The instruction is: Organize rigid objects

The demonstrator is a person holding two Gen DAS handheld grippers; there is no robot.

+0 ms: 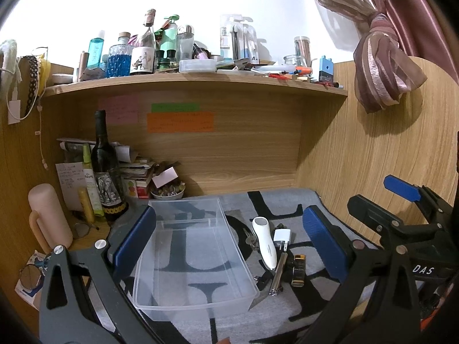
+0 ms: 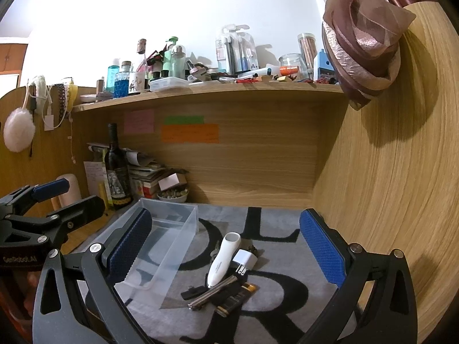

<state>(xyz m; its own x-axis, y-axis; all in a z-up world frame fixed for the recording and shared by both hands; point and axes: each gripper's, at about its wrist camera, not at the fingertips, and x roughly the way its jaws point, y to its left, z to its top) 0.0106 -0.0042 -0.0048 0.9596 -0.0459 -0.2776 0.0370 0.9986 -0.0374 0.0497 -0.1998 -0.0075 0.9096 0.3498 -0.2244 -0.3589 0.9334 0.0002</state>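
hovering wide open and empty, left claw (image 1: 229, 243) and right claw (image 2: 226, 246) above clear bin (image 1: 195, 258).

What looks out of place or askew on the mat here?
Only the small items heaped beside the empty clear bin: a white handheld device, white charger and metal tube lie crisscrossed, overlapping. Nothing looks spilled or damaged.

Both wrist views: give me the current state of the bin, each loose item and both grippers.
Clear plastic bin: upright, empty.
White handheld device: lying flat beside bin.
White charger plug: on mat, prongs toward camera.
Silver metal tube: lying flat.
Black and gold lighter: lying flat.
Left gripper: open, holding nothing.
Right gripper: open, holding nothing.
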